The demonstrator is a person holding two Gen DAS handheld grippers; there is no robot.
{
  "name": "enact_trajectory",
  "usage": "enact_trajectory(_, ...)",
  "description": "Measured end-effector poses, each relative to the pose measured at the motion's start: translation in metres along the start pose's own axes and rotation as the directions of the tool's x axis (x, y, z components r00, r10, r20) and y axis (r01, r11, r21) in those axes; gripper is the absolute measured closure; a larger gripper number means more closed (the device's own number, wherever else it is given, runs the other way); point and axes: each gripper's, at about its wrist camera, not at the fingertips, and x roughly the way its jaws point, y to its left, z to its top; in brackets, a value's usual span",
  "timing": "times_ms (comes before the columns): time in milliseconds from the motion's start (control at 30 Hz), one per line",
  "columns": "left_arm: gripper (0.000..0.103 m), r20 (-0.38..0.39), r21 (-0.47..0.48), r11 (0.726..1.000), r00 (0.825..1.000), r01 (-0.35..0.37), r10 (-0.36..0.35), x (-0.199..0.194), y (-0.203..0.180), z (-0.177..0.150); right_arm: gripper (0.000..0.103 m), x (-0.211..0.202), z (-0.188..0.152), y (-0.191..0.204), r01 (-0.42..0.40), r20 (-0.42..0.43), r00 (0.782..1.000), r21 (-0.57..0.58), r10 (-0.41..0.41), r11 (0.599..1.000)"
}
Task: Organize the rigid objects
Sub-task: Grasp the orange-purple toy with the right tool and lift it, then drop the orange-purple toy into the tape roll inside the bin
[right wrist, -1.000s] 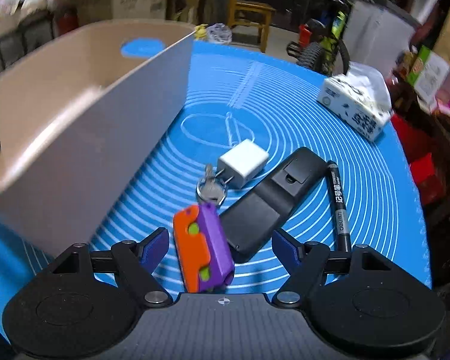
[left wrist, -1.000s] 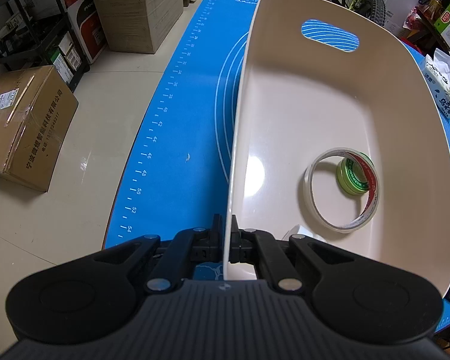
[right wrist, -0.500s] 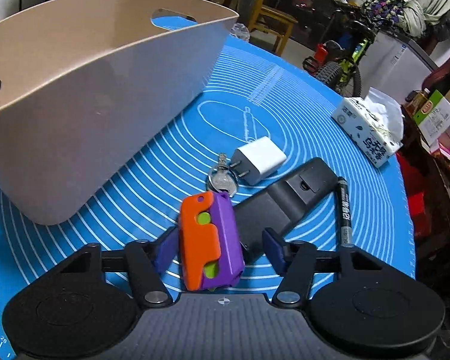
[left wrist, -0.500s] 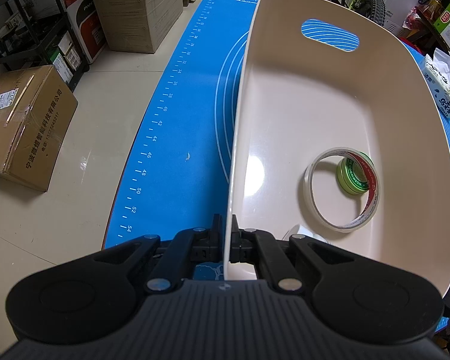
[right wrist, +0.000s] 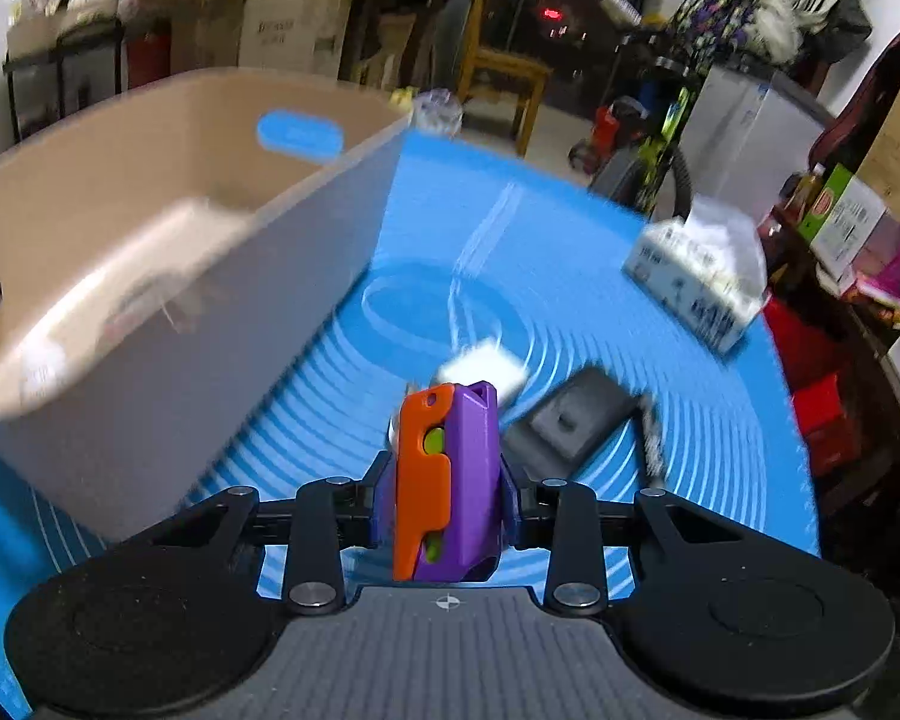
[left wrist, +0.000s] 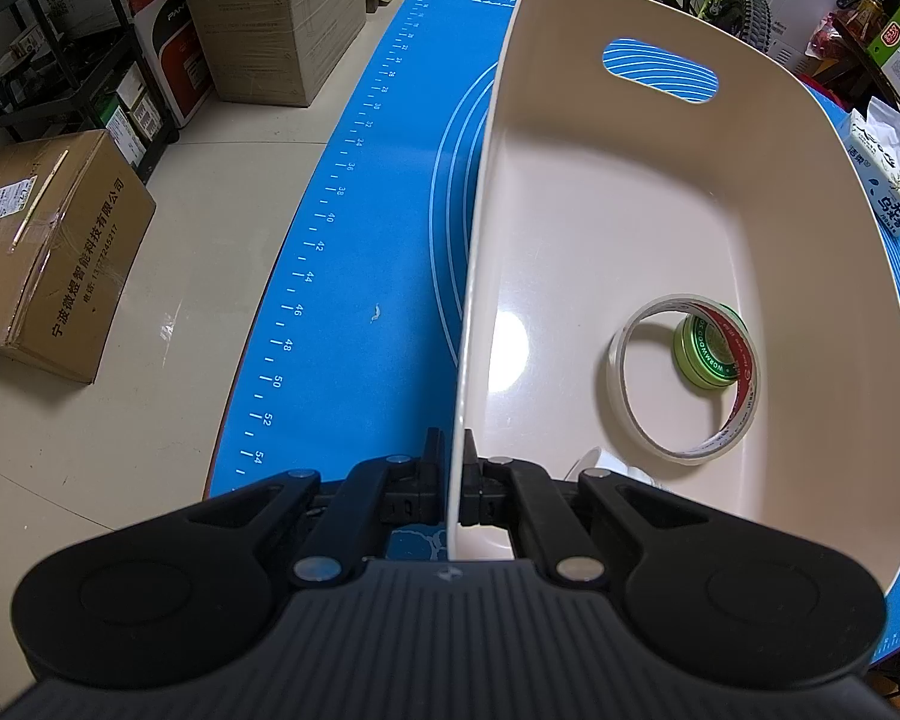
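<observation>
The right tool (right wrist: 447,495) had just been closing, and its purple-tipped fingers (right wrist: 510,495) now pressed on both sides of the orange and purple toy (right wrist: 444,480), which stood upright between them, lifted clear of the blue mat (right wrist: 570,252). The view was blurred by motion. Just beyond the toy, on the mat, lay a white charger (right wrist: 486,369), and to the right of that a black case (right wrist: 576,420) with a marker (right wrist: 651,438) along its far side. Further right of the toy sat a tissue box (right wrist: 696,276) near the mat's edge. To the left of the toy stood the beige bin (right wrist: 150,372), its wall close by.

The left tool (left wrist: 457,495) was shut on the near rim of that bin (left wrist: 630,210), one finger outside the wall and one inside. Within the bin, a roll of clear tape (left wrist: 684,375) leaned against the bottom, with a small green tin (left wrist: 705,354) showing through its ring. A handle slot was cut through the bin's far wall. The bin rested on the mat covering the tabletop; cardboard boxes (left wrist: 48,246) stood on the floor to the bin's left.
</observation>
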Motion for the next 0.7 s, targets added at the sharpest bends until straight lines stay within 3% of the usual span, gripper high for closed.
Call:
enact_trajectory(367,0.099,0.000,0.000,1.000,1.000,0.000,0.000,0.000,0.000,0.000,0.060,-0.043,0.080,-0.003,-0.052,0.202,0.978,0.008,0.049,0.999)
enact_trajectory(567,0.099,0.000,0.001,1.000,1.000,-0.001,0.001,0.000,-0.001,0.000,0.060,-0.040,0.108,0.022,-0.110,0.231,0.966,-0.040,0.117,0.993)
enact_trajectory(700,0.099,0.000,0.002,1.000,1.000,-0.002,0.002,0.001,-0.001,-0.001,0.060,-0.031,0.115,0.051,-0.155,0.195,0.966,-0.095,0.171,0.983)
